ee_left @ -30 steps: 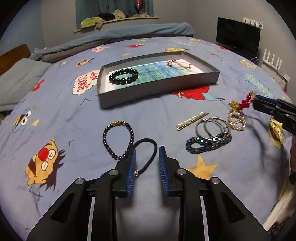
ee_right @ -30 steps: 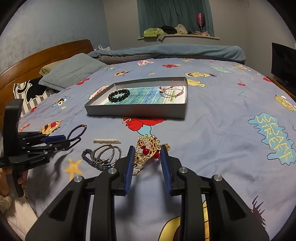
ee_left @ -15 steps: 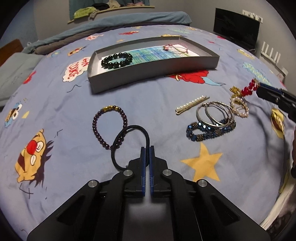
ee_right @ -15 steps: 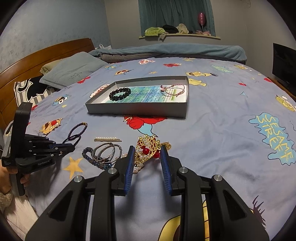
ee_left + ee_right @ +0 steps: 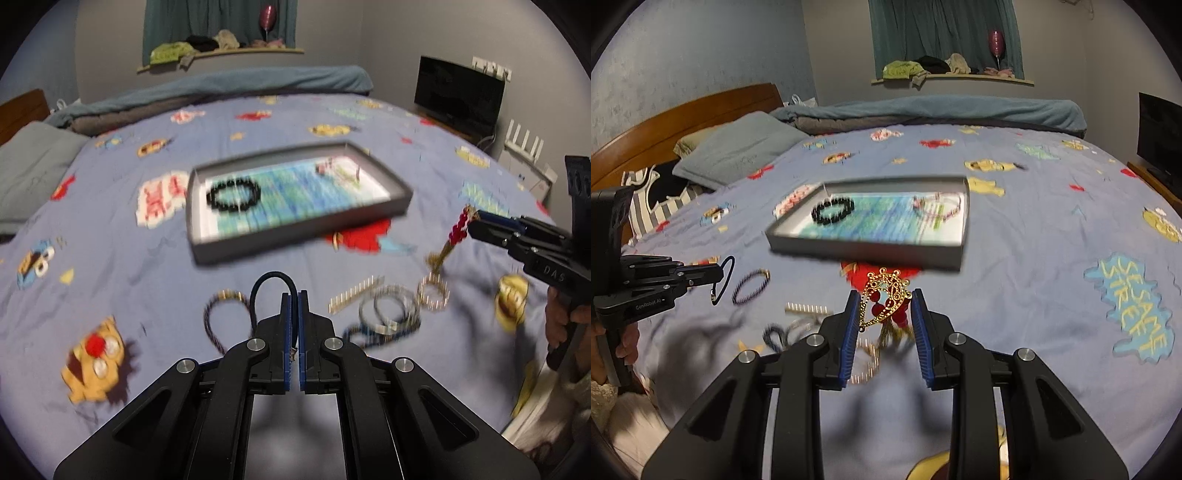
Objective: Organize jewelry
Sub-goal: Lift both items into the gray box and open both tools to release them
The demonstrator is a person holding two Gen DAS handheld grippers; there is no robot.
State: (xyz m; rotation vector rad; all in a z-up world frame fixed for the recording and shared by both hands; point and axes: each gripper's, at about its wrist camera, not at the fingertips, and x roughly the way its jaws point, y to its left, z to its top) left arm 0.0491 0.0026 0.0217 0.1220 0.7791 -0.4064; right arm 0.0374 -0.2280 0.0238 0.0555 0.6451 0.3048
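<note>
My left gripper (image 5: 294, 295) is shut on a black hair tie (image 5: 271, 284) and holds it above the bedspread; the hair tie also shows hanging from it in the right wrist view (image 5: 724, 278). My right gripper (image 5: 884, 295) is shut on a gold and red beaded ornament (image 5: 886, 301), lifted off the bed; the ornament also dangles in the left wrist view (image 5: 456, 232). The grey tray (image 5: 303, 229) lies ahead with a black bead bracelet (image 5: 232, 194) and a thin pink bracelet (image 5: 338, 170) in it.
On the bedspread lie a purple bead bracelet (image 5: 221, 317), a pearl hair clip (image 5: 356, 293), silver bangles (image 5: 388, 308), a dark blue bead bracelet (image 5: 369, 332) and a gold pearl ring (image 5: 434, 291). A pillow (image 5: 738, 147) and a headboard (image 5: 683, 114) are far left.
Both grippers have risen off the bed. The left one lifted the hair tie clear of the purple bracelet. The right one lifted the gold and red ornament.
</note>
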